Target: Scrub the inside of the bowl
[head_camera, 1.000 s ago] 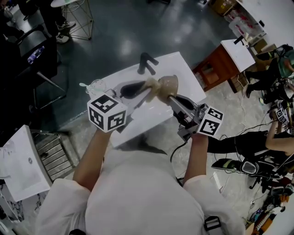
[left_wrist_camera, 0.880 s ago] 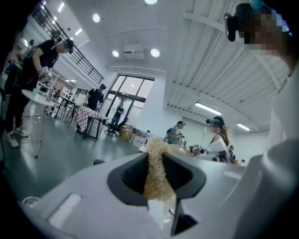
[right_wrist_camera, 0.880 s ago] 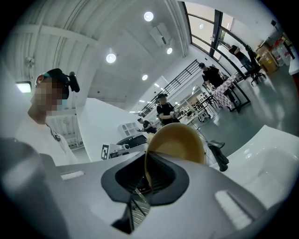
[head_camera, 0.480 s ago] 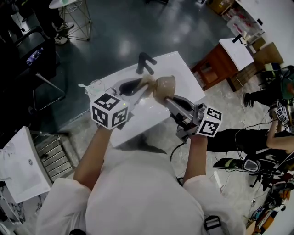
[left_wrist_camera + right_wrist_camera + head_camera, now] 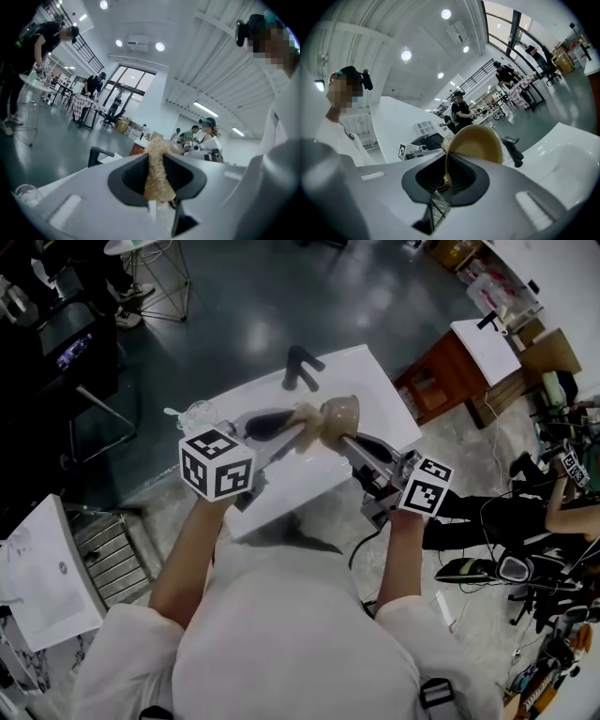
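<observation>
Your left gripper (image 5: 291,425) pinches a tan scrubber (image 5: 158,174), jaws clamped on it. Your right gripper (image 5: 347,437) is nearly closed on the rim of the tan bowl (image 5: 477,142). In the head view the bowl is held in the air at 1 o'clock from picture centre, over the white sink (image 5: 323,479). The scrubber touches the bowl on its 9 o'clock side. A black faucet (image 5: 300,367) stands at 11 o'clock from the bowl.
</observation>
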